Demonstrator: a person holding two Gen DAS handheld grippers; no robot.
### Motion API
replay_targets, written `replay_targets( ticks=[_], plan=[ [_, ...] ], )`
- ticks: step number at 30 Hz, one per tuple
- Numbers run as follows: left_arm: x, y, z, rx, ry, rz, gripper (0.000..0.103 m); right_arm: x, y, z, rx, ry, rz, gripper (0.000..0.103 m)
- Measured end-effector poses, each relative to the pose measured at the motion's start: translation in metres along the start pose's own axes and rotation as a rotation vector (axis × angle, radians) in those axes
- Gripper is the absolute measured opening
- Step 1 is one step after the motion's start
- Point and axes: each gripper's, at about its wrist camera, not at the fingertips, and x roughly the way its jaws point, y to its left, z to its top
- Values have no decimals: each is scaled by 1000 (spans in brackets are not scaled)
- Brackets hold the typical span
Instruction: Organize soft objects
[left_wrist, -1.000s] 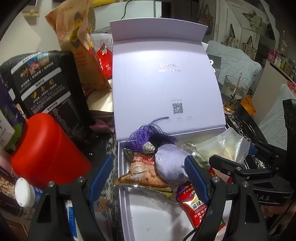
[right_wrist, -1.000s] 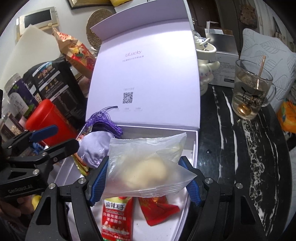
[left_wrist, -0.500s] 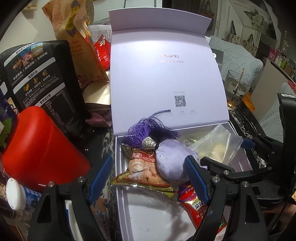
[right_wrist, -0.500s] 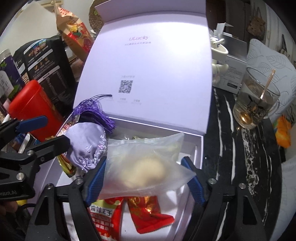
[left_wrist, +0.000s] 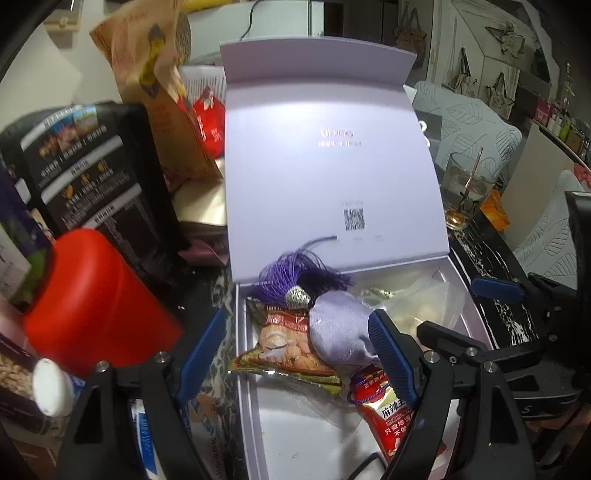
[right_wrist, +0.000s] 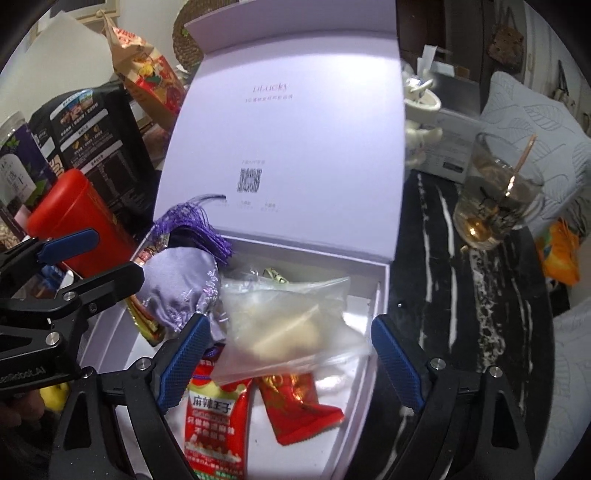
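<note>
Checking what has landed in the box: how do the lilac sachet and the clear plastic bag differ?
The lilac sachet is opaque embroidered cloth with a purple tassel; the clear plastic bag is see-through and shows pale yellowish contents. The sachet lies at the box's left side by the left gripper, while the bag lies between the right gripper's opening jaws, untouched by its pads. Both lie inside the open lilac box.

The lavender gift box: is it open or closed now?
Open. The lavender gift box has its lid standing up behind it, and the clear plastic bag lies inside.
</note>
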Motion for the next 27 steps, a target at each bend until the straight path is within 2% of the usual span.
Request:
replay_targets(
  ticks=[5,18,27],
  plan=[
    [-15,-4,6,0,-36,-17,80,-21,1,3,5,-30,-61,90],
    [-80,-20,22,34,-168,-30,80,-95,5,13,18,-167,-107,90],
    [-128,-28,21,50,-254,-42,80,-155,16,5,9,-289,-141,90]
  ],
)
